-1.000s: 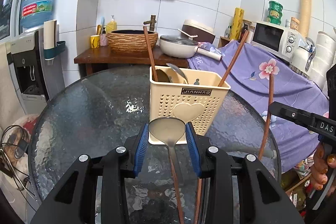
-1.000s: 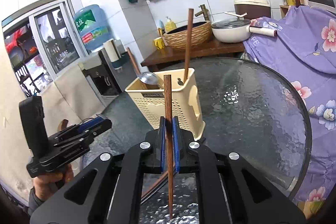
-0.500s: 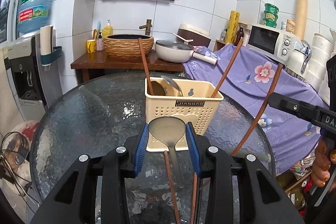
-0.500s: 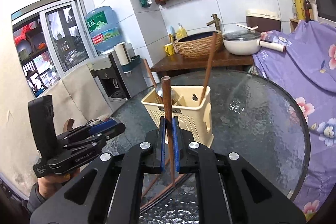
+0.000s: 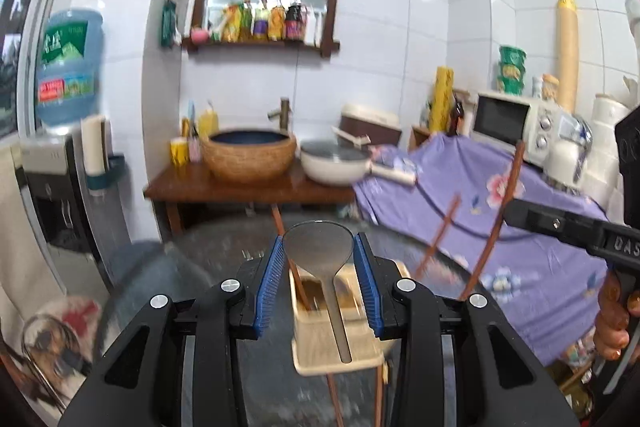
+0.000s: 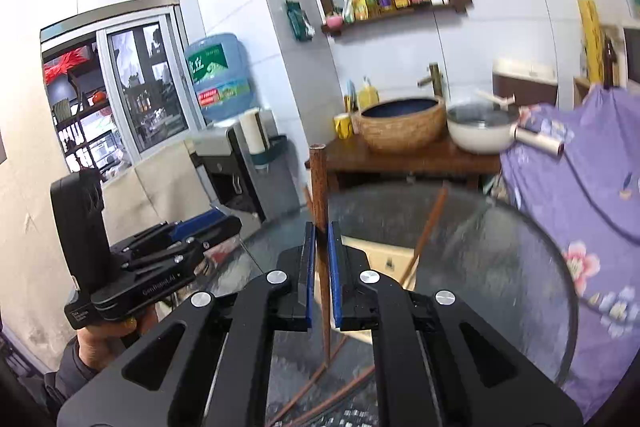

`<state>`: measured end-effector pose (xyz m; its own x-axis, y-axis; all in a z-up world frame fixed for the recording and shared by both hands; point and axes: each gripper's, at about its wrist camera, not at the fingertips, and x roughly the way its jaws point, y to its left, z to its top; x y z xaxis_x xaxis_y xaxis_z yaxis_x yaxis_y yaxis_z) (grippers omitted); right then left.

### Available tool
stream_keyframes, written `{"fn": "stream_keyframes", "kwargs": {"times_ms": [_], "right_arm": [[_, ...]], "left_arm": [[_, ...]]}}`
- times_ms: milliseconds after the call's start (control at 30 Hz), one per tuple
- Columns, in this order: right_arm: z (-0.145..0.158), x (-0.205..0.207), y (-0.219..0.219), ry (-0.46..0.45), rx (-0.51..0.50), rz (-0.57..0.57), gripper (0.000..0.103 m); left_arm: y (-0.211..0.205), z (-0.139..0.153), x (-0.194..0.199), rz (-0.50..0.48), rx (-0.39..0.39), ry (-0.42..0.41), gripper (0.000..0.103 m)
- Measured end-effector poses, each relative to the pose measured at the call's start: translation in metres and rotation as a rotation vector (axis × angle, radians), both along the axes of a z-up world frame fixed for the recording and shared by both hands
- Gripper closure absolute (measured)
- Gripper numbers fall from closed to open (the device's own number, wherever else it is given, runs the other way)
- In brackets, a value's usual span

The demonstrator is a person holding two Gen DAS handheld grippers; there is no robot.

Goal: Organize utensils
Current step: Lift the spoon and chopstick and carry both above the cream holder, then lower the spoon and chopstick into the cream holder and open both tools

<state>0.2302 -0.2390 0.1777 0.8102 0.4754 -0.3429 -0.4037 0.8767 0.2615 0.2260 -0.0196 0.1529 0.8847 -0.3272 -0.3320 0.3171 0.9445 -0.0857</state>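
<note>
My left gripper is shut on the bowl of a metal spoon, whose handle hangs down over the cream utensil basket. Two brown chopsticks stand in that basket, one leaning right. My right gripper is shut on a brown chopstick held upright above the glass table. The basket lies just beyond and below it. In the left wrist view the right gripper shows at the right with its chopstick. The left gripper shows at the left of the right wrist view.
More loose chopsticks lie on the glass near the front edge. Behind the table stand a wooden shelf with a woven basin and a white pan, a purple flowered cloth, a microwave and a water dispenser.
Both grippers have risen with the spoon and the chopstick still in their grip. The basket and table now sit lower in both views, and the chopstick's lower end is off the glass.
</note>
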Motion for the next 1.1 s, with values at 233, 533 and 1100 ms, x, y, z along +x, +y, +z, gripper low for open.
{"fn": "stream_keyframes", "kwargs": {"times_ms": [233,533,1100], "right_arm": [[0.052,0.027,0.000,-0.055,0.025,-0.030,0.096],[0.034,0.049,0.007,-0.099,-0.023,-0.121,0.096],[-0.056,0.061,0.025,-0.053,-0.143,-0.177,0.096]], "left_arm": [[-0.004,0.031,0.035,0.049,-0.008,-0.042,0.068],[-0.009,0.002,0.058,0.071,0.014,0.002,0.068],[-0.022,-0.078,0.066,0.042,0.051,0.137,0.068]]}}
